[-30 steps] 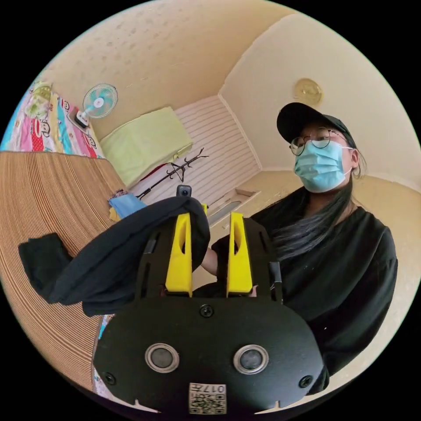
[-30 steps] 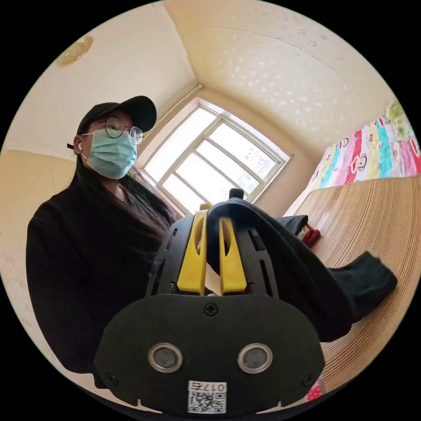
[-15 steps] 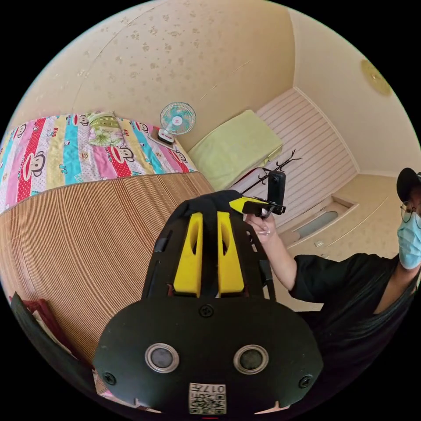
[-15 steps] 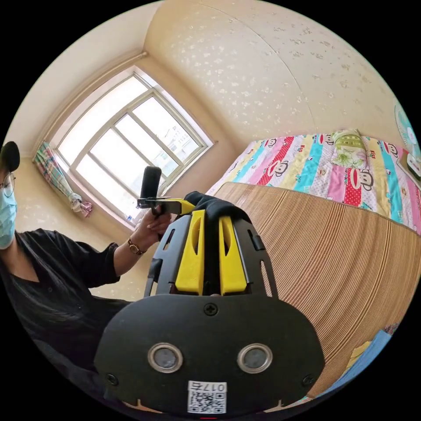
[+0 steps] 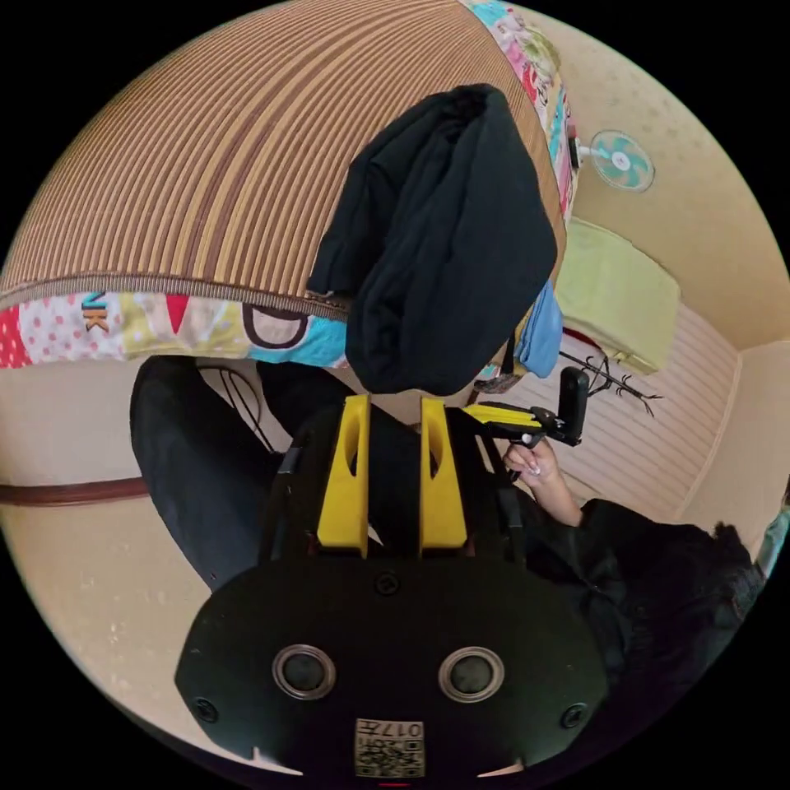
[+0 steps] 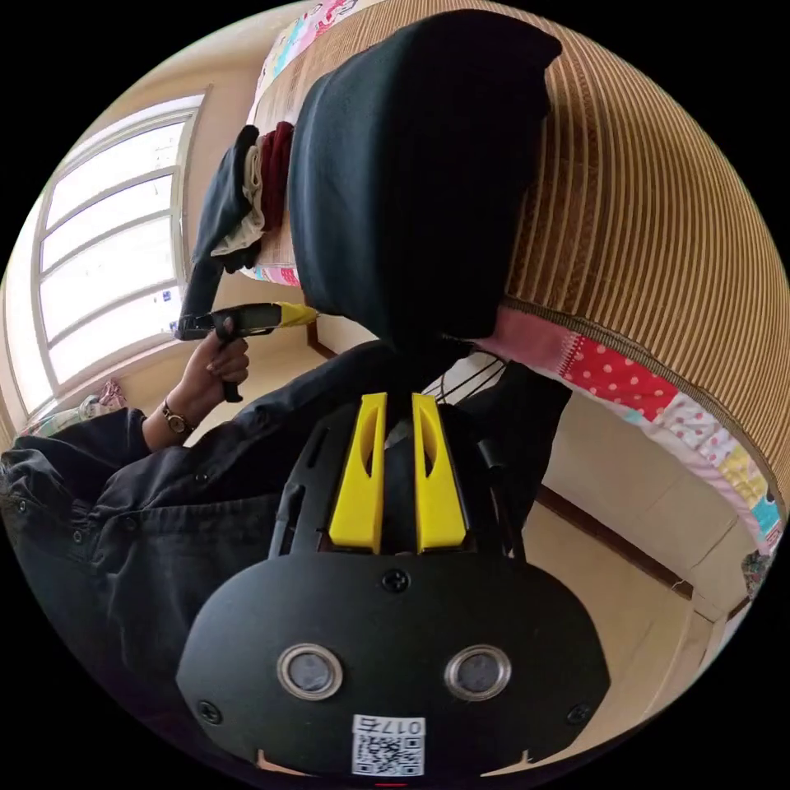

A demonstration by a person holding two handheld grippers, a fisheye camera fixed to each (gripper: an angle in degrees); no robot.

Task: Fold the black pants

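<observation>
Both yellow-jawed grippers, left gripper [image 5: 393, 403] and right gripper [image 6: 398, 399], are clamped on an edge of the soft black fabric pants [image 5: 444, 247], which run from the jaws up onto the striped woven bed mat [image 5: 206, 164]. My judgement: keep both grips level and taut. Carry the held edge across the mat so the layers land aligned, without bunching.

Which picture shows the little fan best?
The left gripper view: the fan sits whole near the wall, beyond the striped mat and the black pants. In the right gripper view I cannot find it; the pants and mat take the upper part.
</observation>
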